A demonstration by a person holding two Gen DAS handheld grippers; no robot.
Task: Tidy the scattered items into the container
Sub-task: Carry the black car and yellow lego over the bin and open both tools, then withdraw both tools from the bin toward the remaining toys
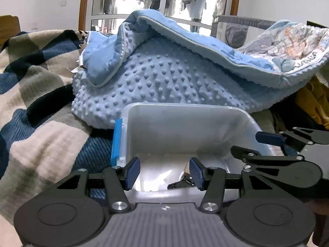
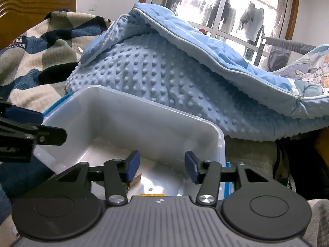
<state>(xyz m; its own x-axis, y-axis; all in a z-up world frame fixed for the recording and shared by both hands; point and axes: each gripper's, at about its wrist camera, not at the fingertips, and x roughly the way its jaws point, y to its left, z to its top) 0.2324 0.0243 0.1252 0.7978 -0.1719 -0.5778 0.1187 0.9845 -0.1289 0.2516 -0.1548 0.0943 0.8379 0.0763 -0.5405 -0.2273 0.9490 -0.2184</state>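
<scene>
Both grippers, left [image 1: 164,173] and right [image 2: 162,168], are held with fingers apart, empty, above the container [image 1: 185,127]. Small light items [image 1: 181,183] inside could be pinched anywhere.

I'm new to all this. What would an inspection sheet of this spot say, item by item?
Surface: bed under a checked blanket.
Job's things: clear container, blue latches; small items inside, partly hidden behind the claws.
Clutter: dotted blue baby blanket heaped behind the container.
Grippers: left claw and right claw over the container, both open, nothing between the pads.
Cables: nothing seen.
Surroundings: window with hanging clothes, wooden headboard.
</scene>
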